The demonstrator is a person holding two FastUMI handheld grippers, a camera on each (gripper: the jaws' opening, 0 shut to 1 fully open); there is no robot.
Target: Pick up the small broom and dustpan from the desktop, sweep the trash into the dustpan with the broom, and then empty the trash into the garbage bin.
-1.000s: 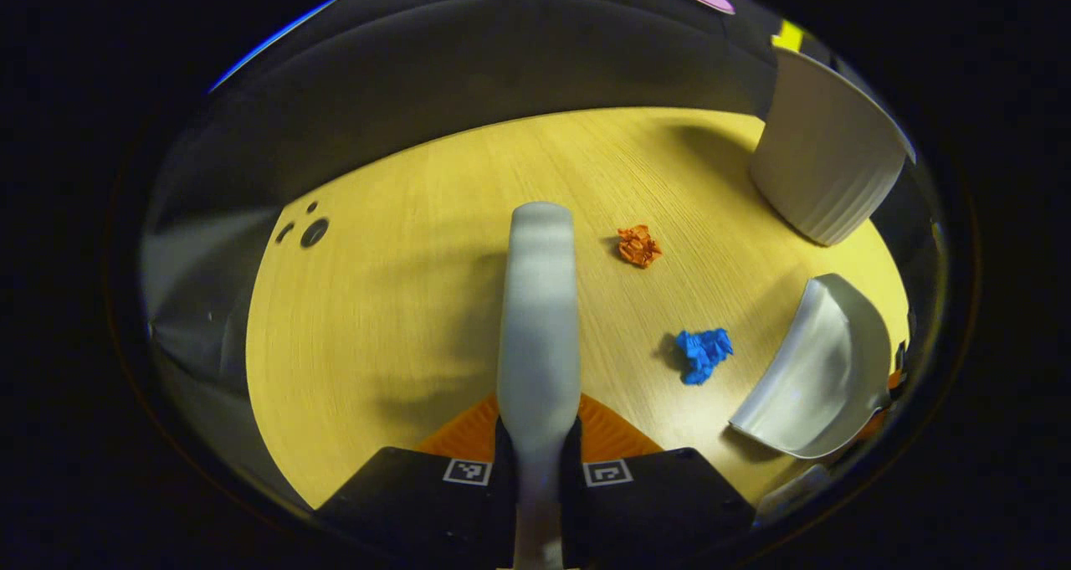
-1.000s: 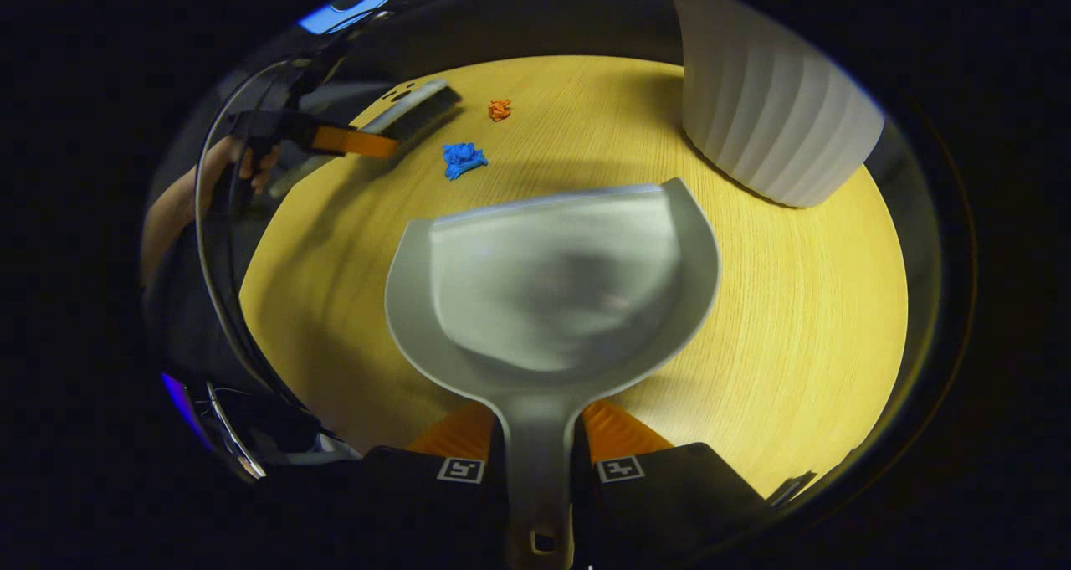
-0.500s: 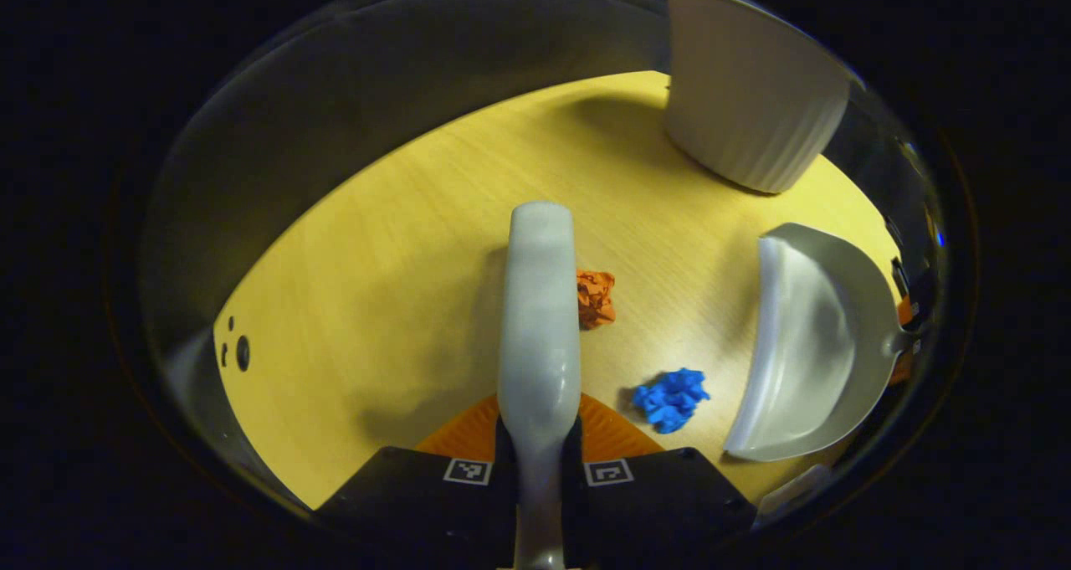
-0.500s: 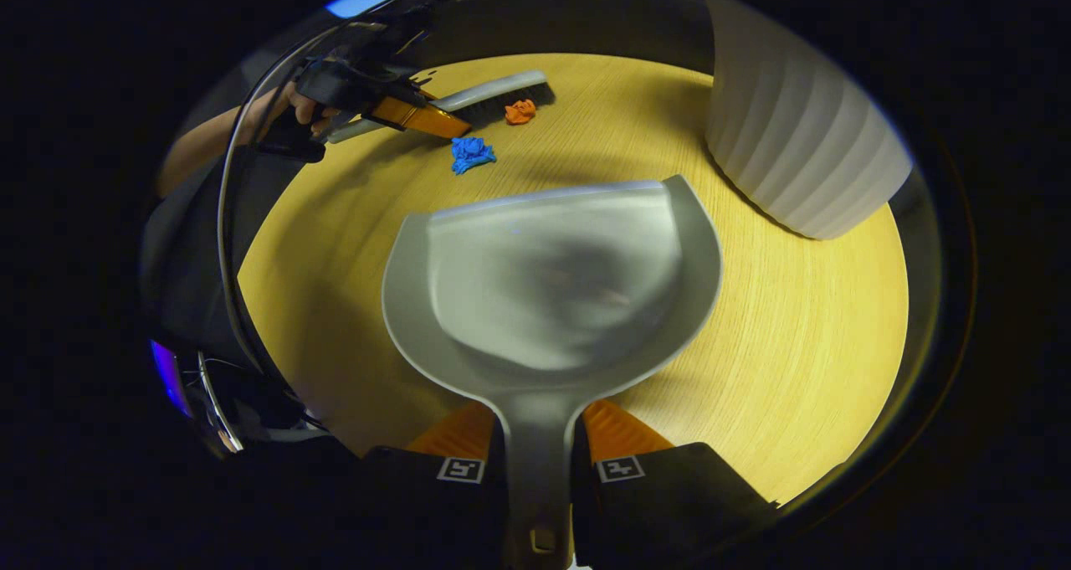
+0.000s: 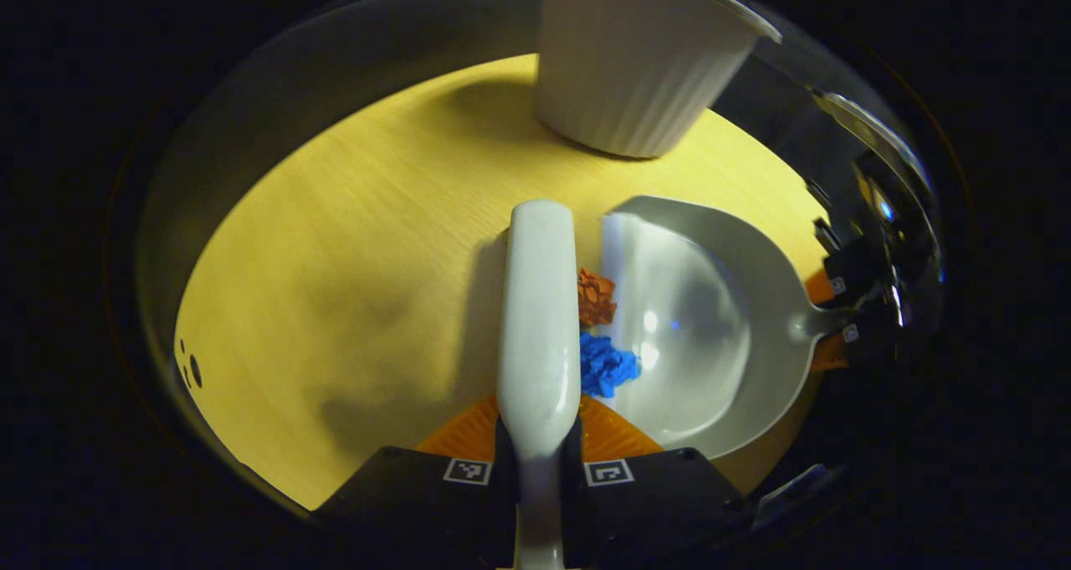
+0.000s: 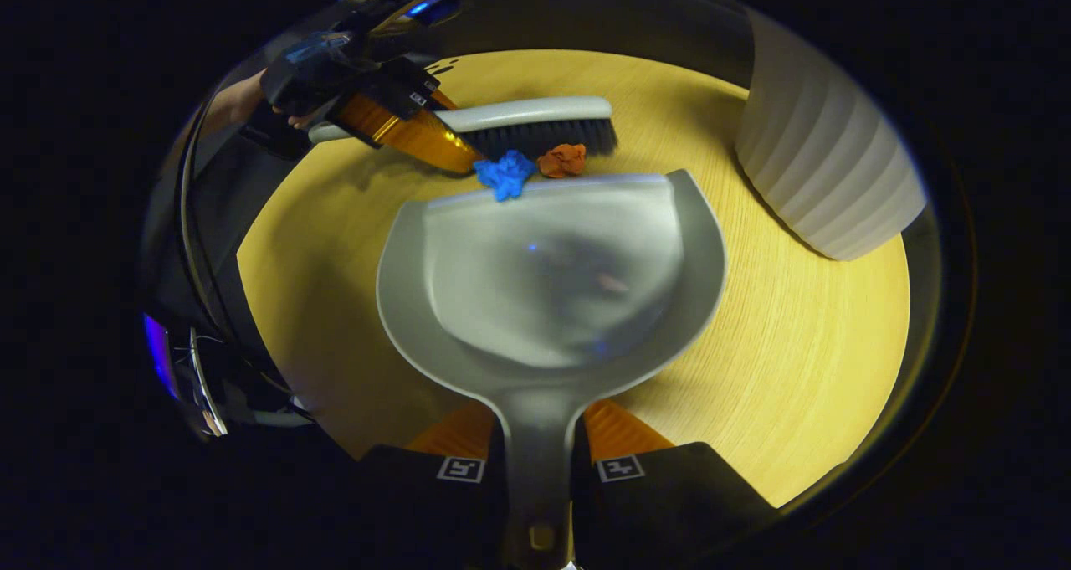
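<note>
With both grippers clamped on their handles, we are brushing the small grey bristle broom [image 6: 535, 126] against the crumpled blue [image 6: 504, 174] and orange paper scraps [image 6: 562, 160] at the grey plastic dustpan's [image 6: 544, 302] lip, emptying into the white ribbed bin [image 5: 636, 59] remaining.

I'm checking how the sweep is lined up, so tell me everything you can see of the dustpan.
The dustpan is a pale grey, smooth, plastic-looking scoop with raised curved side walls, a straight front lip and a narrow handle. The right gripper is shut on that handle. The pan sits low on the wooden desktop, empty inside. The blue scrap overlaps its lip; the orange scrap lies just outside it.
</note>
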